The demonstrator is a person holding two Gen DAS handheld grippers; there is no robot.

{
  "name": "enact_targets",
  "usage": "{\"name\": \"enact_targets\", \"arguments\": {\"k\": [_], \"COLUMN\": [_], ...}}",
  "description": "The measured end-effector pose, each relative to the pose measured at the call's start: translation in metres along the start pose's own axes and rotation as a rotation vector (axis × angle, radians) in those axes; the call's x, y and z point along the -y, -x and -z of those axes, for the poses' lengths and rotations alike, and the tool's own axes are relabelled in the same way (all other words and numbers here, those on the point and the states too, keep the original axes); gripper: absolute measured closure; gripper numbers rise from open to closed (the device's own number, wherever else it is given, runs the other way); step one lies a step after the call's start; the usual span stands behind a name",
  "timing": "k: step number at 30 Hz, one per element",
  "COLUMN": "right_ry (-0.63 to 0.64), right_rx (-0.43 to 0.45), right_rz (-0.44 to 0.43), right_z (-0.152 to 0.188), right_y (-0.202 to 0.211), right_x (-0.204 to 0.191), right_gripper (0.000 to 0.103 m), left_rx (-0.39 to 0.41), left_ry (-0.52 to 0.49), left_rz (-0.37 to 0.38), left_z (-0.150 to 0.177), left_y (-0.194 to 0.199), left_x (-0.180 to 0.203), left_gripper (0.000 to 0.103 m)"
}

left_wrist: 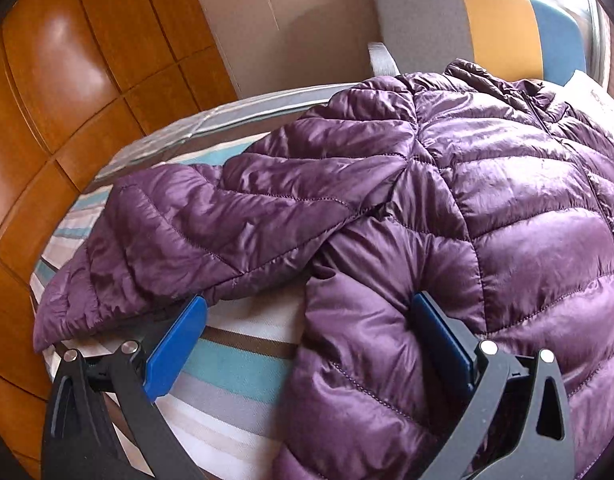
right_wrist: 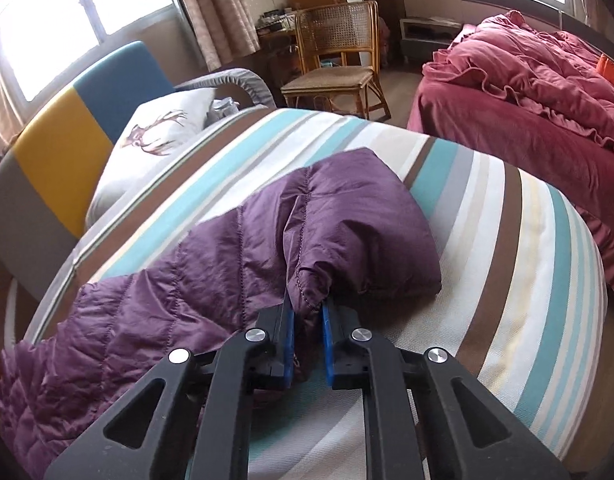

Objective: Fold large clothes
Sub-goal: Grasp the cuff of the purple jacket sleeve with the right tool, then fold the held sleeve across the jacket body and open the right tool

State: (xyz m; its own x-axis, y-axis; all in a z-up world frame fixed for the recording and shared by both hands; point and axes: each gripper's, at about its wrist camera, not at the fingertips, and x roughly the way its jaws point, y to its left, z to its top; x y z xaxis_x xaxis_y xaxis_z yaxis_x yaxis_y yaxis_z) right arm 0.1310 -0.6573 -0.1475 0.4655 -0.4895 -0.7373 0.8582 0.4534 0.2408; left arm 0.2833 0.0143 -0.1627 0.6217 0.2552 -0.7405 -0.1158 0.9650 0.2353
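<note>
A purple quilted puffer jacket [left_wrist: 507,184] lies spread on a striped bed cover [left_wrist: 235,364]. One of its sleeves [left_wrist: 187,232] stretches out to the left. My left gripper [left_wrist: 309,300] stands wide open low over the jacket's side. Its left finger [left_wrist: 175,348] sits by the sleeve's lower edge, and its right finger [left_wrist: 443,344] rests against the jacket body, with the side hem between the two. In the right wrist view, my right gripper [right_wrist: 307,312] is shut on a pinched fold at the edge of the jacket's other sleeve [right_wrist: 267,232].
A wooden panelled wall [left_wrist: 67,80] runs along the bed's left. A grey, yellow and blue backrest [right_wrist: 63,152] and a deer-print pillow [right_wrist: 155,136] lie beyond the jacket. Farther off stand a rattan chair [right_wrist: 335,60] and a bed with red bedding [right_wrist: 527,92].
</note>
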Motion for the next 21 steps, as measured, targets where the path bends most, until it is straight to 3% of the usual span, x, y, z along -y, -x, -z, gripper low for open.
{"name": "enact_targets", "arguments": {"k": [5, 11, 16, 21], "right_ry": [0.048, 0.183, 0.286, 0.458], "right_rx": [0.045, 0.115, 0.124, 0.099], "right_rz": [-0.029, -0.113, -0.211, -0.307], "right_z": [-0.003, 0.003, 0.03, 0.079], "right_y": [0.02, 0.054, 0.075, 0.091], "right_x": [-0.016, -0.065, -0.12, -0.188], "right_gripper": [0.092, 0.092, 0.092, 0.092], "left_rx": [0.007, 0.022, 0.021, 0.013], "left_ry": [-0.012, -0.015, -0.007, 0.01], "left_rz": [-0.018, -0.029, -0.02, 0.004], "left_z": [0.002, 0.005, 0.005, 0.005], "left_y": [0.005, 0.007, 0.007, 0.005], "left_x": [0.001, 0.001, -0.001, -0.004], "left_gripper": [0.002, 0.002, 0.002, 0.002]}}
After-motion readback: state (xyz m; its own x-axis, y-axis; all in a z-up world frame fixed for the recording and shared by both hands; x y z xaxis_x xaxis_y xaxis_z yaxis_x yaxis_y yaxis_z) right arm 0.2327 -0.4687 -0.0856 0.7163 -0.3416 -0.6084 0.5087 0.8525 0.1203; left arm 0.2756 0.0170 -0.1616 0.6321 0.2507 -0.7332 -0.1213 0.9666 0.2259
